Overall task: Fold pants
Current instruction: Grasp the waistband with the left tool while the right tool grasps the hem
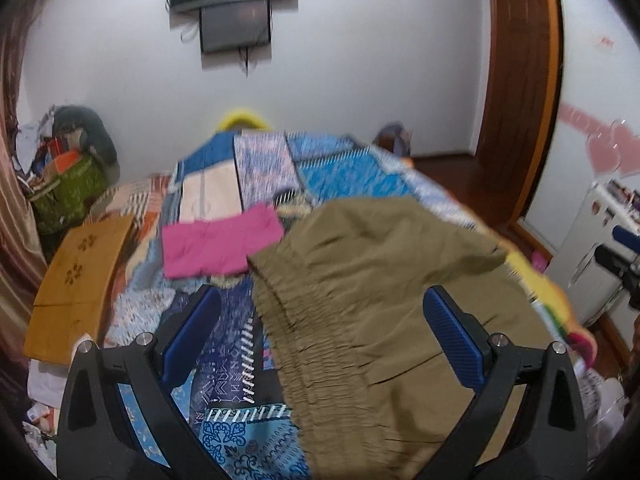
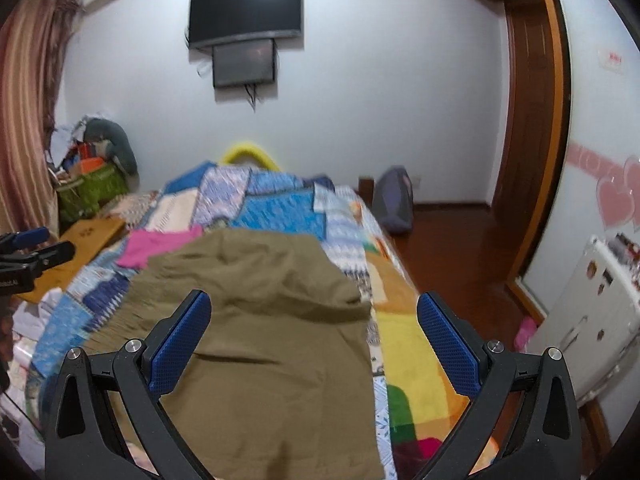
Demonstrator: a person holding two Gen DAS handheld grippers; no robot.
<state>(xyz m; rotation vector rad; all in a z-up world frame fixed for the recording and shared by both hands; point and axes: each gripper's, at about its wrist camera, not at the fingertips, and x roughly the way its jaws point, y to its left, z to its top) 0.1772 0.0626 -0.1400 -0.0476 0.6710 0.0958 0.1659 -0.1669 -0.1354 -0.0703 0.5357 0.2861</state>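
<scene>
Olive-green pants [image 1: 372,280] lie spread on a patchwork bedspread [image 1: 340,168], their gathered elastic waistband [image 1: 316,352] running down the middle of the left wrist view. My left gripper [image 1: 322,300] hovers open over that waistband, holding nothing. In the right wrist view the olive pants [image 2: 260,320] fill the centre, and my right gripper [image 2: 314,304] stands open above the cloth, its blue pads [image 2: 180,344] wide apart. The right gripper's tip [image 1: 618,258] shows at the right edge of the left wrist view; the left gripper [image 2: 28,254] shows at the left edge of the right wrist view.
A folded pink garment [image 1: 220,244] lies on the bed just beyond the pants. A wooden lap table [image 1: 80,280] sits at the bed's left. A green basket of clutter [image 1: 68,184] stands by the curtain. A white cabinet [image 2: 592,312] and wooden floor [image 2: 452,240] are to the right.
</scene>
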